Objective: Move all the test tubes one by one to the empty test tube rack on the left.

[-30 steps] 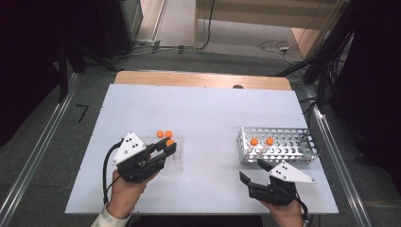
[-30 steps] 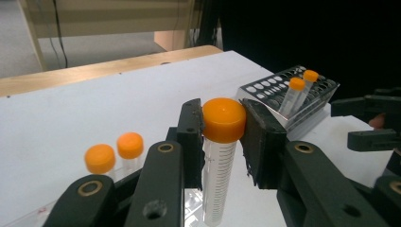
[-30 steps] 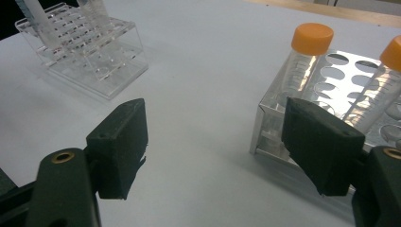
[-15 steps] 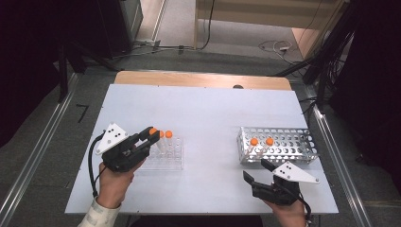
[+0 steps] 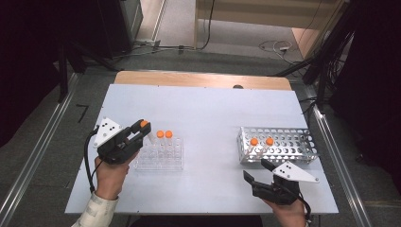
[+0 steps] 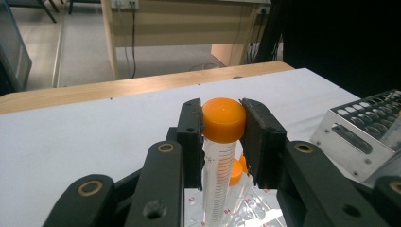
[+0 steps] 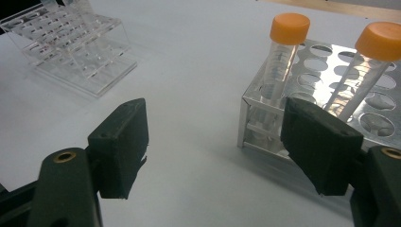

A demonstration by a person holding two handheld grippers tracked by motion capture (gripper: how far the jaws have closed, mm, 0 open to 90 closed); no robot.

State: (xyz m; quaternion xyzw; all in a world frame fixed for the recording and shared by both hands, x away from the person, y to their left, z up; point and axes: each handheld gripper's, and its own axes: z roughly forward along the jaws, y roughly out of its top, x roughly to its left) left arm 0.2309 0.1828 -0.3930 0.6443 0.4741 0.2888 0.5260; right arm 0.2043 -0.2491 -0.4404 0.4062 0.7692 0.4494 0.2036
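My left gripper (image 5: 143,127) is shut on an orange-capped clear tube (image 5: 144,125), at the left end of the clear plastic rack (image 5: 158,160). In the left gripper view the pads clamp the tube's cap (image 6: 223,119), and the tube hangs upright over the rack (image 6: 246,210). Two more orange-capped tubes (image 5: 164,134) stand in that rack. A metal rack (image 5: 283,147) at the right holds two orange-capped tubes (image 5: 261,141). My right gripper (image 5: 256,169) rests in front of it, open with nothing between its jaws (image 7: 217,142).
The white table top (image 5: 208,113) has a wooden strip (image 5: 198,79) along its far edge. In the right gripper view the metal rack (image 7: 265,118) is close at the right and the clear rack (image 7: 71,42) is far at the upper left. Dark equipment and cables surround the table.
The left gripper has moved to the left with the tube in its jaws, from over the clear rack to its left end. The right gripper has kept still.
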